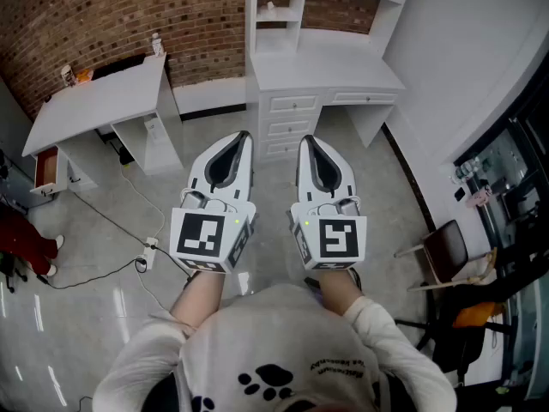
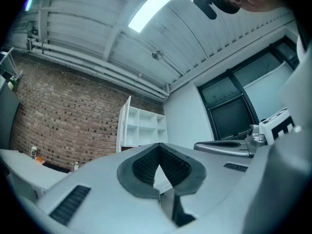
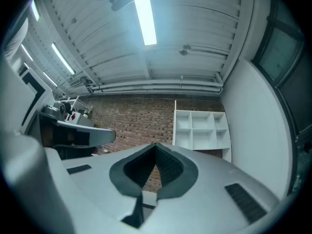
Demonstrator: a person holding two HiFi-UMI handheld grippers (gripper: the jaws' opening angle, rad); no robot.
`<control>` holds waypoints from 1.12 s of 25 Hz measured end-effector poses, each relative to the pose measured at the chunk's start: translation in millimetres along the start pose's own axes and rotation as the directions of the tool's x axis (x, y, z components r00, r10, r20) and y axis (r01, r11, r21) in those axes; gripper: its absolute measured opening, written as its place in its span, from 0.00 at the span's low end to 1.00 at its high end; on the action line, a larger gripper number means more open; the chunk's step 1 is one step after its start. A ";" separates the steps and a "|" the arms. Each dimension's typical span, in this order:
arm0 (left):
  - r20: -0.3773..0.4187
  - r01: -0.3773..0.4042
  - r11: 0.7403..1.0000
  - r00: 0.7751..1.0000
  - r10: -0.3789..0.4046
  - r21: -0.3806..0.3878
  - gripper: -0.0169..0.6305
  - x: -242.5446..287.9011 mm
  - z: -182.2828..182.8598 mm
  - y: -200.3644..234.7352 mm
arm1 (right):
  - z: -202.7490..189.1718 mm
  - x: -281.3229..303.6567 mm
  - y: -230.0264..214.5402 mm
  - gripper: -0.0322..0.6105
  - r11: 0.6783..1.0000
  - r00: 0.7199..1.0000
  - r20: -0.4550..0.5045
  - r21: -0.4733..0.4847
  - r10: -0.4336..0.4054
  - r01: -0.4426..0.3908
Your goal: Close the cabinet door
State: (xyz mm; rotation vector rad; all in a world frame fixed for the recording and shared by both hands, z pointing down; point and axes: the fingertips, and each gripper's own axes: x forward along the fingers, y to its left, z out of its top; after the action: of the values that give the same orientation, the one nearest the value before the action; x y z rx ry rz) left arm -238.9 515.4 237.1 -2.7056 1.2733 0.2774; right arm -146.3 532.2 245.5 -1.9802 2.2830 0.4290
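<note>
Side by side, left tongs (image 1: pixel 244 136) and right tongs (image 1: pixel 306 140) both clenched on nothing, pointed at white cabinet (image 1: pixel 283 15), cabinet door (image 2: pixel 125 126) standing open.

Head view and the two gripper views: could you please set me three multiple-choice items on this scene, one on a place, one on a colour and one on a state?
1. Where does the shelf unit stand?
A. on the desk with drawers
B. on the floor behind the chair
C. on the desk at the left

2. What colour is the wall behind the shelf unit?
A. green
B. red-brown
C. yellow

3. How is the right hand-held gripper?
A. wide open
B. shut on a cable
C. shut, holding nothing

Answers:
1 A: in the head view the shelf unit rises from the back of the desk with drawers.
2 B: the brick wall behind it is red-brown.
3 C: in its own view the right hand-held gripper has its jaws meeting at the tips, with nothing between them.
</note>
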 end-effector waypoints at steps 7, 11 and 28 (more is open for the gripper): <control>0.010 -0.005 1.000 1.000 0.005 -0.003 0.04 -9.2 8.3 3.1 | 4.6 -2.5 9.3 0.06 1.000 1.000 0.008 0.006 -0.008 0.008; -0.005 0.003 1.000 1.000 -0.003 -0.015 0.04 0.0 -0.6 6.6 | 3.0 4.6 4.3 0.07 1.000 1.000 0.020 0.008 -0.022 0.022; 0.010 -0.017 1.000 1.000 0.017 -0.012 0.04 144.9 -40.1 61.4 | -44.4 149.8 -56.2 0.07 0.996 0.996 0.031 0.034 0.079 -0.080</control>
State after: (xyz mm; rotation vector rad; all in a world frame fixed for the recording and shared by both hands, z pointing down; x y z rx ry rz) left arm -191.5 360.1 240.8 -2.7007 1.2969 0.3009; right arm -109.4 370.4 242.2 -1.8592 2.3407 0.4184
